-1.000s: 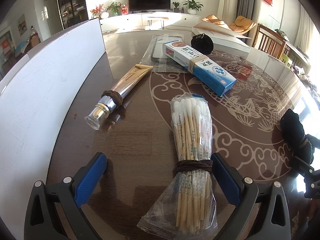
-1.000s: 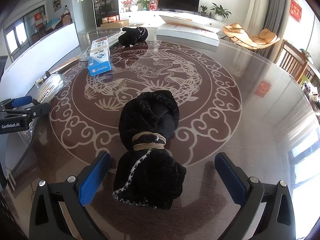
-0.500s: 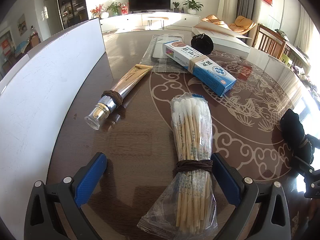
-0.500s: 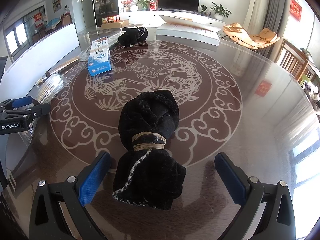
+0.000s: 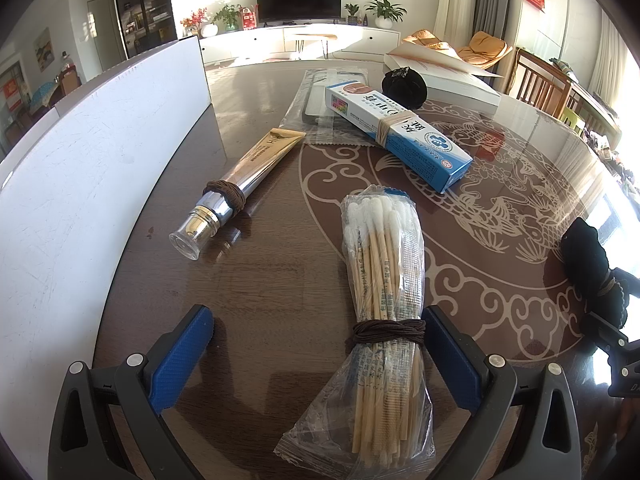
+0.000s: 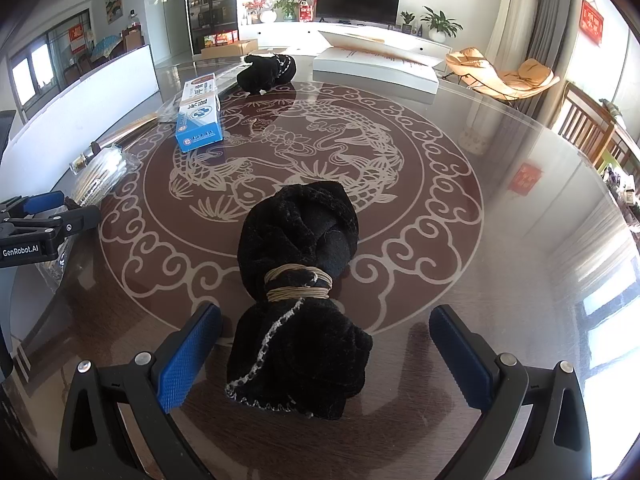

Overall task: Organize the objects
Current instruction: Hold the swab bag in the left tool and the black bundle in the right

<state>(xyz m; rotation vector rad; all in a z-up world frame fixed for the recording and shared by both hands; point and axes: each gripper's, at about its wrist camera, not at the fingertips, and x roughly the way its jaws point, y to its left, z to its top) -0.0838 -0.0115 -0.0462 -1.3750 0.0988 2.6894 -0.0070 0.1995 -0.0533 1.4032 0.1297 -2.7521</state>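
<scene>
Currently, status per arm:

Left gripper (image 5: 318, 354): jaws wide apart, clamped on nothing.
Cotton swab packet (image 5: 380, 276): lies flat on the round table (image 5: 520, 184); I read it off-centre in my left jaws, its brown tie just beside the right pad, the left pad well apart from it.
Packet axis: long axis runs away from the camera, in line with the fingers.
Right gripper (image 6: 326, 354): jaws wide apart, clamped on nothing.
Black cloth bundle (image 6: 298, 304): lies between my right jaws, closer to the left pad; its tan twine wraps sit just ahead of the pads.
Bundle axis: along the fingers.
Judgement: each arm is nearest its own item; I would shift left before closing.
</scene>
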